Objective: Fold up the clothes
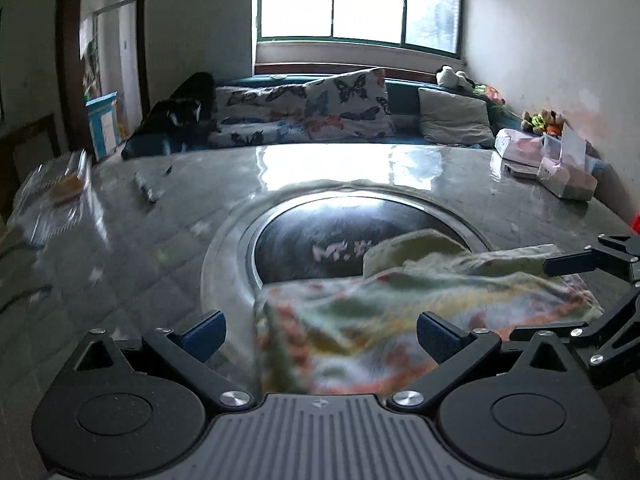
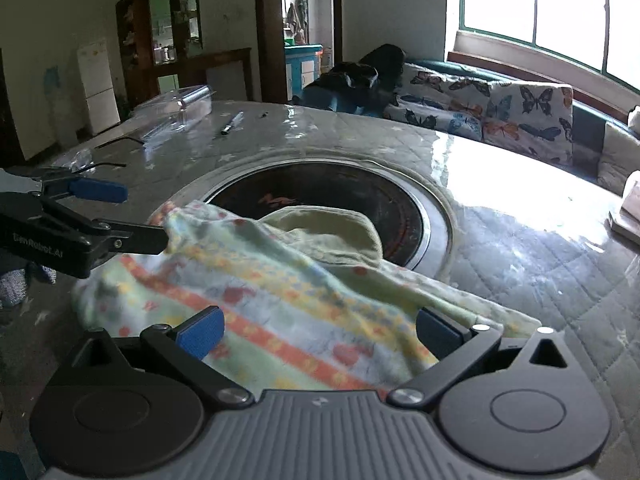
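The patterned garment (image 2: 288,300) is seen rumpled, barely folded, between both wide-spread, empty tools, left (image 1: 320,332) and right (image 2: 320,332); most folding is judged outstanding.

Bright window (image 1: 360,0) over a teal sofa (image 1: 404,98) with butterfly cushions (image 1: 344,104), white walls (image 1: 552,32), dark wooden doorway (image 2: 298,28), glossy quilted worktop (image 2: 520,232) catching glare.

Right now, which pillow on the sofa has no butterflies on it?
The plain grey square pillow, furthest right near the white stuffed toy. The two white pillows left of it are covered in butterfly prints.
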